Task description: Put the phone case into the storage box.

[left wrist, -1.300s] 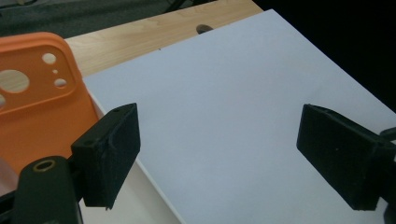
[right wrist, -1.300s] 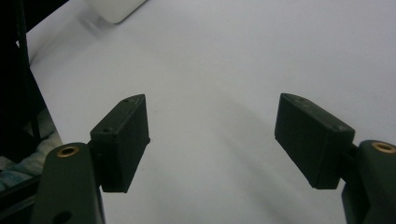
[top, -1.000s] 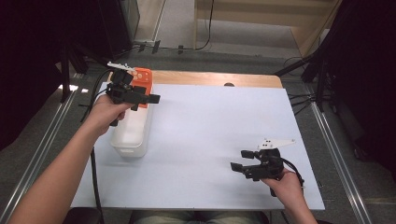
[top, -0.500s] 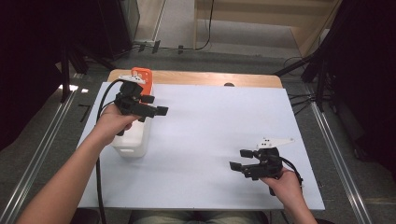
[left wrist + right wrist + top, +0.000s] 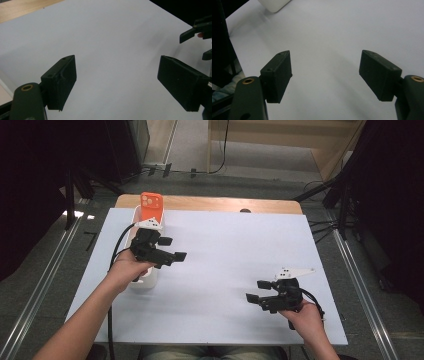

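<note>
**Both tongs spread over a bare white tabletop**

Along the left edge of the white tabletop (image 5: 225, 285) stands a long white plastic container (image 5: 145, 281), its far end reaching almost to the strip of bare wood at the back. An orange phone case with a camera cut-out (image 5: 150, 206) rises upright from that far end. The left tongs (image 5: 174, 248) hang just beside the container's middle, on its inner side, held in the person's left hand (image 5: 126, 269), and point toward the open centre of the tabletop. Their jaws stand wide apart with nothing between them; the left gripper view shows plain white surface in the gap, and the other tongs' black jaw tips at the right edge.

Near the front right corner, the right tongs (image 5: 256, 291) sit low over the tabletop in the person's right hand (image 5: 305, 314), pointing left, well apart from the container. Their jaws are likewise spread and empty. Seen from the right gripper view, a rounded white corner of the container (image 5: 274, 5) lies far off at the top. A black cable trails from each tool.
</note>
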### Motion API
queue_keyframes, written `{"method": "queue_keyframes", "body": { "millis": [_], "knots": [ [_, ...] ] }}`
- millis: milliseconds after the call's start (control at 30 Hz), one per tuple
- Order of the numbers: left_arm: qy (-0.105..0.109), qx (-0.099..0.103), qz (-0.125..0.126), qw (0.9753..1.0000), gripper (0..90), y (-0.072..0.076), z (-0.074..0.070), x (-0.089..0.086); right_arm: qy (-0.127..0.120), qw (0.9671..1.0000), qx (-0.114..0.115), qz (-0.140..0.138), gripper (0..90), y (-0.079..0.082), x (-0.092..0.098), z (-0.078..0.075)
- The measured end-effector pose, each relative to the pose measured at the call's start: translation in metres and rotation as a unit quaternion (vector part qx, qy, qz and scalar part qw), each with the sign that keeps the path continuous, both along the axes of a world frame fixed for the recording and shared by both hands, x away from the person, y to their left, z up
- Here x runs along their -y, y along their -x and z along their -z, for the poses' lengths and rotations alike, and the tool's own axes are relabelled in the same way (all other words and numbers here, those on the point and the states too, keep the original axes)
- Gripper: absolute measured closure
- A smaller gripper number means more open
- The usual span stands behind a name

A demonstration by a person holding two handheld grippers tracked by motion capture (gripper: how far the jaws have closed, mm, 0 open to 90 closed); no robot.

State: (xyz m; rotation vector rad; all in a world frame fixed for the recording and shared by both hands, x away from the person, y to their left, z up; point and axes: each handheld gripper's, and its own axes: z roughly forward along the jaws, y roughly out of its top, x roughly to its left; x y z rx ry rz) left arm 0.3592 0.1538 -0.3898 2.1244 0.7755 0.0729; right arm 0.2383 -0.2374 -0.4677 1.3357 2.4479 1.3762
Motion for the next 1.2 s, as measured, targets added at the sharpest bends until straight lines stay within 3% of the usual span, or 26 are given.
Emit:
{"method": "queue_keyframes", "body": {
  "millis": [600, 967, 1200],
  "knots": [
    [0.004, 0.018, 0.013, 0.9998, 15.3, 0.036, 0.023, -0.005, 0.0, 1.0, 0.0, 0.0, 25.1, 0.0, -0.001, 0.0],
    [0.002, 0.043, 0.015, 0.999, 15.3, 0.054, 0.032, -0.011, 0.001, 1.0, -0.002, -0.001, 25.1, 0.001, -0.002, 0.001],
    [0.006, 0.044, 0.019, 0.9988, 15.3, 0.065, 0.039, -0.015, 0.0, 1.0, -0.001, -0.002, 25.1, 0.001, -0.001, 0.002]
  ]
}}
